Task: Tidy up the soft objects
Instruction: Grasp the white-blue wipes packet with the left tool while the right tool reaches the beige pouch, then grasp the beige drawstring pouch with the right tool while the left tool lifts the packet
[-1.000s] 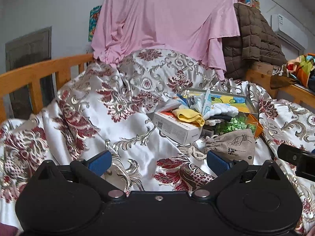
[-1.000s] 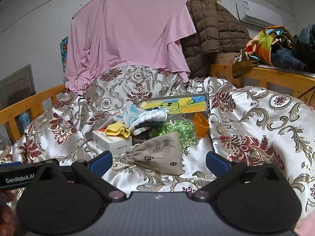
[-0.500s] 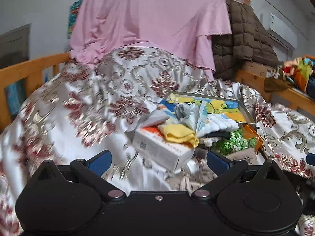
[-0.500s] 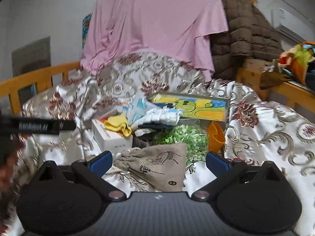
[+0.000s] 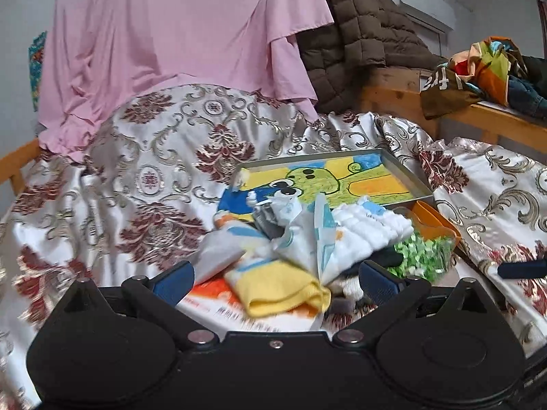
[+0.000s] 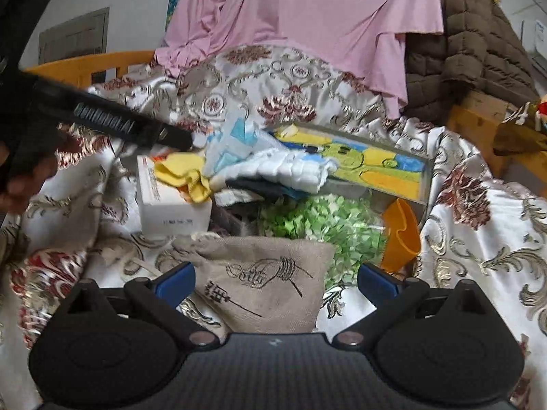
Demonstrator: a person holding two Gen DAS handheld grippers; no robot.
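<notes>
A pile of soft things lies on the patterned bedspread (image 5: 143,171). My left gripper (image 5: 275,282) is open, its jaws on either side of a yellow cloth (image 5: 283,290) that lies on a white box (image 5: 239,311); white socks (image 5: 362,235) lie just beyond. My right gripper (image 6: 275,285) is open around a beige drawstring pouch (image 6: 263,283). Behind the pouch are green paper bits (image 6: 321,222), the yellow cloth (image 6: 181,174), white socks (image 6: 287,171) and the white box (image 6: 171,205). The left gripper also shows in the right wrist view (image 6: 186,140).
A metal tray with a colourful drawing (image 5: 328,177) stands behind the pile, an orange cup (image 6: 401,235) beside it. A pink sheet (image 5: 177,34) and brown quilted jacket (image 5: 359,27) hang at the back. Wooden bed rails (image 6: 85,66) stand on both sides.
Both grippers have moved forward to the pile. The left one now straddles the yellow cloth, the right one now straddles the beige pouch. Both stay open.
</notes>
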